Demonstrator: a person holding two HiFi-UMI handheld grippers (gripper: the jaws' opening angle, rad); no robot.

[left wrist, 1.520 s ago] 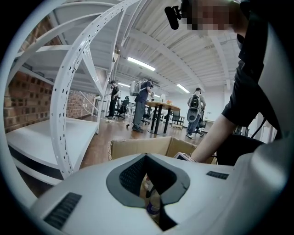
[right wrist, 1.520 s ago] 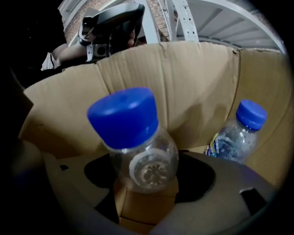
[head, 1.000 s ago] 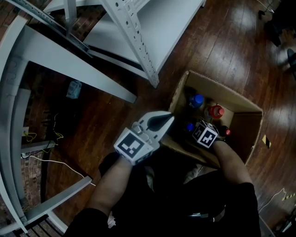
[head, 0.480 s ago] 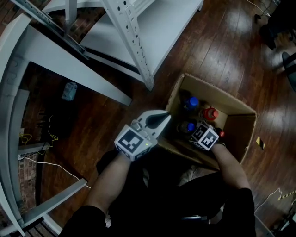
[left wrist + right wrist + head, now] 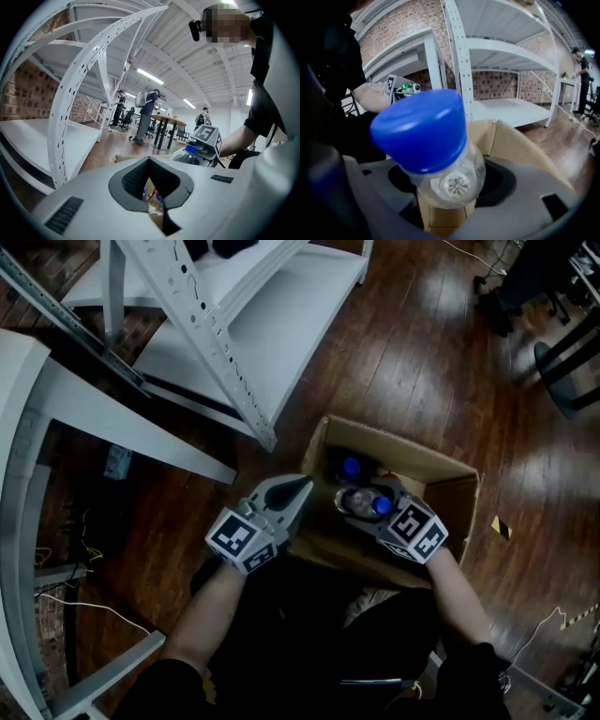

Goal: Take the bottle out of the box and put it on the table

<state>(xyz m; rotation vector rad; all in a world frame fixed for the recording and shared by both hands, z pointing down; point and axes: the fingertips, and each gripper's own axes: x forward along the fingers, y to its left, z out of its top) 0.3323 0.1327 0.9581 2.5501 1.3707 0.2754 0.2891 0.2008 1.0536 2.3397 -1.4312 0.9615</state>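
- Right gripper: jaws clamped on the clear, blue-capped bottle, which is held sideways over the near half of the box.
- Left gripper: jaws together, empty, just outside the box's near-left wall.
- Second bottle: deeper inside the box.
- White shelf: beyond the box's far-left corner.
- Progress: the grasp appears made; clearing the box and setting the bottle on the table remain.

Box on floor, right of shelving (bottle inside).
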